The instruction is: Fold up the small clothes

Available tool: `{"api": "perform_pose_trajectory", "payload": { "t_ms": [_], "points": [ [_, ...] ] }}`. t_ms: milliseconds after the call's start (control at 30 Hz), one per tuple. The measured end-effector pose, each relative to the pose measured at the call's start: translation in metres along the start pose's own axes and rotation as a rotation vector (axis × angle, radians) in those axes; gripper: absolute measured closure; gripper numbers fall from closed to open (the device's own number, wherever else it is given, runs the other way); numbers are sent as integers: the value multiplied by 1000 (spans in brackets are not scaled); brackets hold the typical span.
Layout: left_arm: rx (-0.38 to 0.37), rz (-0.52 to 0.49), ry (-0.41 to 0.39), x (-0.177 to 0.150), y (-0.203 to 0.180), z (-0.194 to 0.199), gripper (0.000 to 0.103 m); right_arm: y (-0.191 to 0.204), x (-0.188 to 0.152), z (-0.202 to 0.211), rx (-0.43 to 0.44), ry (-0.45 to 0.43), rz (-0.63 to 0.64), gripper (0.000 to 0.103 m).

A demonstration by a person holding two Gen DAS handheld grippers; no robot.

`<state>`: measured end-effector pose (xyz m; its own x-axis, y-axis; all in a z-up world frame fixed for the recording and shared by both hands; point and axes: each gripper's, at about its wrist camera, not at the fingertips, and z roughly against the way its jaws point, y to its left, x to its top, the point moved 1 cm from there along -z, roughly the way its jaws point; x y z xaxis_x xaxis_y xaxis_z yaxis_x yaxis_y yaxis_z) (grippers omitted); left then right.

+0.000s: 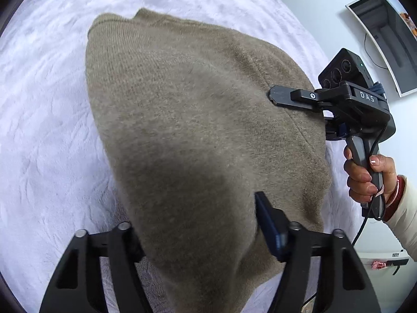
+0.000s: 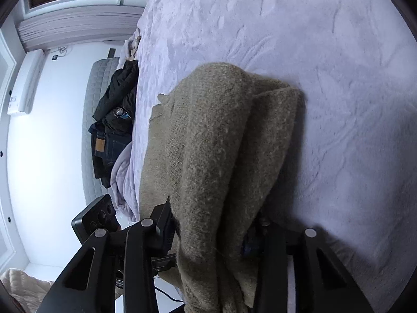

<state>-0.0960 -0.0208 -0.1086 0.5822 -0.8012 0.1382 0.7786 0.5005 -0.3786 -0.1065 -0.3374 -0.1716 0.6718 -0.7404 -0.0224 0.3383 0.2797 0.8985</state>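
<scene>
A tan knit sweater (image 1: 187,120) lies over a white fluffy bed cover (image 1: 44,109). My left gripper (image 1: 198,237) is shut on the sweater's near edge; the fabric bunches between the fingers and hides the left one. My right gripper (image 1: 273,96) enters from the right and is shut on the sweater's right edge. In the right wrist view the sweater (image 2: 213,140) hangs in folds from my right gripper (image 2: 208,240), lifted off the cover (image 2: 338,78).
A wall-mounted screen (image 1: 385,39) is at the upper right of the left wrist view. In the right wrist view dark clothes (image 2: 114,120) lie piled at the bed's far edge, by a padded headboard (image 2: 91,135).
</scene>
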Motion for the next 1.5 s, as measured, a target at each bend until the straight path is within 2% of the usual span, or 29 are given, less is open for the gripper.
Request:
{"api": "perform_pose_trajectory", "payload": {
  "t_ms": [67,133,400,567,633,767,833,900,967,1000,1033,1100,1133,1200,1267,1400,1467,1500],
  "points": [
    [-12,5,-16,-2,0,8,43,7,-4,3,44,-20,-18,63],
    [-41,22,-34,-7,2,21,43,14,-9,5,85,-39,-35,63],
    [-74,14,-103,-38,9,82,43,67,-34,0,149,-60,-16,63],
    [-19,0,-92,-69,22,105,43,90,-59,-25,176,-38,-3,63],
    [-53,1,-82,-76,30,110,43,94,-70,-41,186,-23,1,63],
    [-22,31,-57,-105,57,109,42,92,-85,-76,188,13,-16,62],
    [33,35,-42,-116,68,100,42,87,-90,-92,151,28,-11,62],
    [107,41,-21,-126,79,91,42,78,-92,-104,70,48,-11,62],
    [93,71,-40,-135,87,95,40,72,-90,-108,-43,40,8,60],
    [90,77,-52,-138,88,100,40,72,-88,-106,-108,31,29,55],
    [105,75,-62,-141,88,104,35,75,-88,-103,-185,22,55,41],
    [180,60,-80,-149,86,113,27,82,-88,-94,-310,4,103,32],
    [204,56,-88,-152,81,117,25,86,-89,-89,-342,0,110,32],
    [238,59,-117,-158,78,127,25,95,-92,-78,-360,-15,104,32],
    [267,83,-141,-169,81,139,0,108,-101,-67,-335,-35,103,32],
    [325,114,-186,-174,87,157,0,116,-131,-69,-248,-3,87,32],
    [337,130,-185,-155,87,153,0,116,-143,-82,-235,35,61,32],
    [334,140,-181,-156,89,154,0,112,-148,-92,-232,52,44,32]
  ]
}}
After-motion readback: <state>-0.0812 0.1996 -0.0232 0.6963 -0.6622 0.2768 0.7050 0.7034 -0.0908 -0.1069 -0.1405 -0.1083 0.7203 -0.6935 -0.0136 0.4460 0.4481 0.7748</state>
